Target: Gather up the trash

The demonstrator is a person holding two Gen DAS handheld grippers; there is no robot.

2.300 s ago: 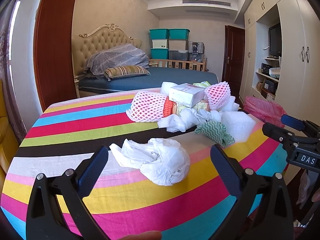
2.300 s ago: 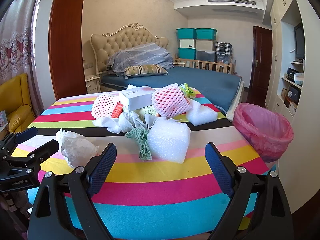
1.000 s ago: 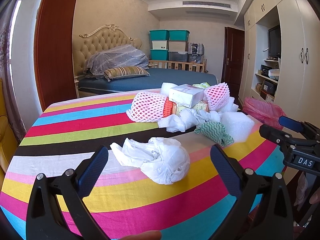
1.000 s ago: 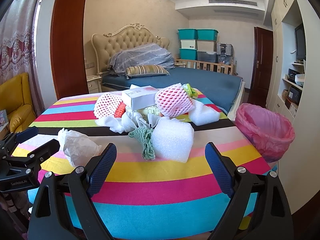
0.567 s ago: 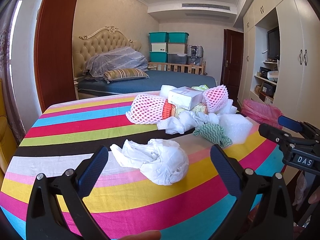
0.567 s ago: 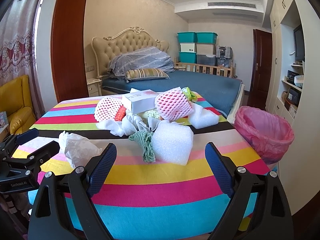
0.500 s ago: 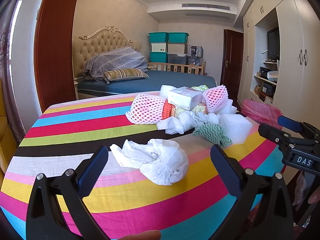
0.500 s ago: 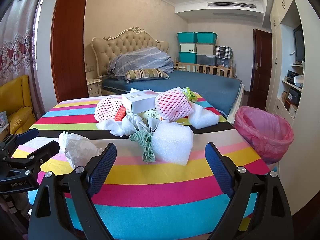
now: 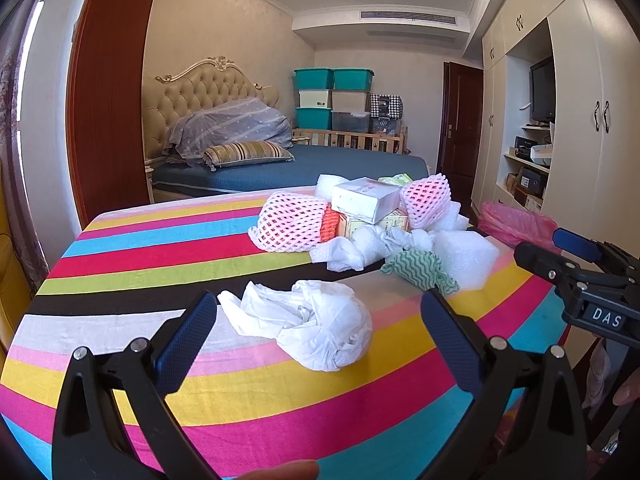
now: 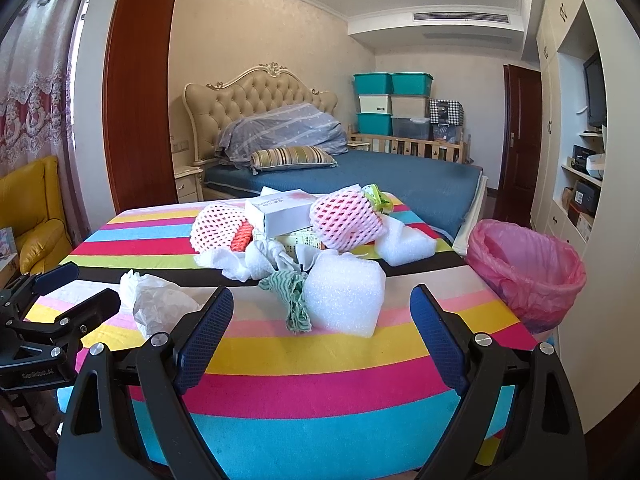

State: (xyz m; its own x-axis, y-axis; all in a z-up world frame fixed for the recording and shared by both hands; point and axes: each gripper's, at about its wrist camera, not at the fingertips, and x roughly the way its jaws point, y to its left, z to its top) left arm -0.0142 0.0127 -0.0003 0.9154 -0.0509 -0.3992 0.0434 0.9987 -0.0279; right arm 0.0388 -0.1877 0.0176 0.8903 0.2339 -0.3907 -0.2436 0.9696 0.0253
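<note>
Looking along the left tool [image 9: 318, 322], its two blue-padded fingers are standing wide apart and gripping nothing. It is hovering over the near edge of a table [image 9: 168, 248] covered in a bright striped cloth. A crumpled white bag [image 9: 308, 322] is lying on the cloth, framed between the fingers but just beyond their tips, touching neither. Farther back, a heap of trash is sitting toward the far right of the table: a pink net [image 9: 292, 222], a white box [image 9: 366, 198] resting on top of the pile, a green wavy cloth [image 9: 420, 268] and a white foam block [image 9: 466, 256] just beside it. The right tool [image 9: 568, 256] is showing at the right edge, and a pink-lined bin [image 9: 516, 224] is peeking out behind it, past the table's edge. A bed [image 9: 304, 170] is filling the room behind.

Looking along the right tool [image 10: 322, 326], its fingers are also spread wide and empty. The foam block [image 10: 344, 294] is sitting on the table [image 10: 304, 364] ahead, between the fingertips, with the green cloth [image 10: 292, 292] touching its left side. The white bag [image 10: 158, 302] is lying to the left, near the left tool [image 10: 76, 292], which is holding open. The box [image 10: 280, 208] is topping the heap behind. The bin [image 10: 528, 268] is standing off the table's right side, open.
</note>
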